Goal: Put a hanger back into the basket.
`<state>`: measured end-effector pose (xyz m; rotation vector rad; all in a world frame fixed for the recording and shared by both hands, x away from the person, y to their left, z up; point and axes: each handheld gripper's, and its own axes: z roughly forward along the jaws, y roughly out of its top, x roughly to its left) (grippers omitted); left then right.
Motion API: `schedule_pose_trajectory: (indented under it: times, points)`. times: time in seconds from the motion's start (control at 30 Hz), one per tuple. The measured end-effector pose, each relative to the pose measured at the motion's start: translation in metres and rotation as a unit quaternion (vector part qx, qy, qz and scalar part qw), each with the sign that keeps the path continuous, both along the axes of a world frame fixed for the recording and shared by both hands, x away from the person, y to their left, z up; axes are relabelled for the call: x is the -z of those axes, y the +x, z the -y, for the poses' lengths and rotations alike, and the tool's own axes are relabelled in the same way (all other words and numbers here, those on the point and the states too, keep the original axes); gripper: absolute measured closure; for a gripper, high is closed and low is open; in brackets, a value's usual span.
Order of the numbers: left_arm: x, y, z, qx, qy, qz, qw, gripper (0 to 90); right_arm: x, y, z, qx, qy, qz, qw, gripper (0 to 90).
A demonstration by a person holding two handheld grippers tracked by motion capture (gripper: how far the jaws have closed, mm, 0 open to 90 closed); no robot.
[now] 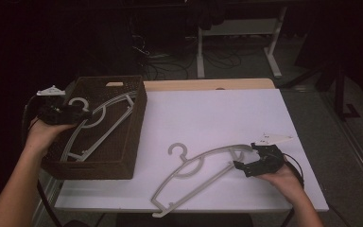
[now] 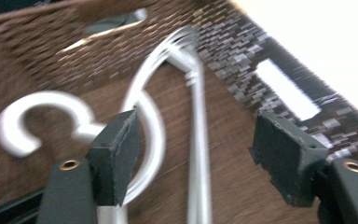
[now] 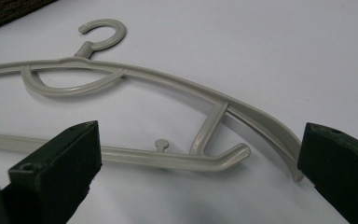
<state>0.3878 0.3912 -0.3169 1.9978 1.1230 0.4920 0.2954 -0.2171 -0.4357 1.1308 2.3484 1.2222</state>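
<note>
High view. Landmark: woven brown basket (image 1: pixel 99 161), standing at the left edge of the white tabletop (image 1: pixel 208 118). Inside the basket: one pale hanger (image 1: pixel 105 124), lying slantwise, hook toward the basket's near-left side. Over the basket's left rim: left gripper (image 1: pixel 82 113), held in a hand, jaws reaching in above the hanger's hook end. To the right of the basket, on the bare tabletop: a second hanger (image 1: pixel 196 172), flat, hook pointing away from the person. At that hanger's end farthest from the basket: right gripper (image 1: pixel 238 165), held in a hand.

Left gripper view. Jaws spread, pressing on nothing (picture blurred); the basket hanger (image 2: pixel 168 93) lies below and between them on the basket floor, hook beside the left jaw. Basket wall (image 2: pixel 270 65) with a handle slot behind.

Right gripper view. Jaws spread wide, straddling the end of the tabletop hanger (image 3: pixel 168 84) without pinching it; the right jaw stands just beside the arm's tip. Basket corner (image 3: pixel 4 11) at upper left, well apart.
</note>
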Motion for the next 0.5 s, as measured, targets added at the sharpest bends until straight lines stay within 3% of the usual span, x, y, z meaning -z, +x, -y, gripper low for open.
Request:
schedule_pose_trajectory:
  times: [0.03, 0.2, 0.23, 0.43, 0.5]
  points:
    - [0.000, 0.000, 0.000, 0.000, 0.000, 0.000, 1.0000, 29.1, 0.000, 0.000, 0.000, 0.000, 0.000, 0.000, 1.0000, 0.0]
    - [-0.009, -0.008, 0.034, 0.044, -0.018, 0.011, 0.9988, 22.6, 0.000, 0.000, 0.000, 0.000, 0.000, -0.001, 1.0000, 0.0]
    - [-0.012, -0.010, 0.047, 0.058, -0.025, 0.016, 0.9979, 22.4, 0.000, 0.000, 0.000, 0.000, -0.001, 0.000, 1.0000, 0.0]
    - [-0.017, -0.013, 0.075, 0.088, -0.050, 0.020, 0.9947, 20.7, 0.000, 0.000, 0.001, 0.000, 0.001, 0.000, 1.0000, 0.0]
    - [-0.018, -0.015, 0.092, 0.106, -0.057, 0.019, 0.9925, 20.0, 0.000, -0.001, 0.000, -0.001, 0.000, -0.001, 1.0000, 0.0]
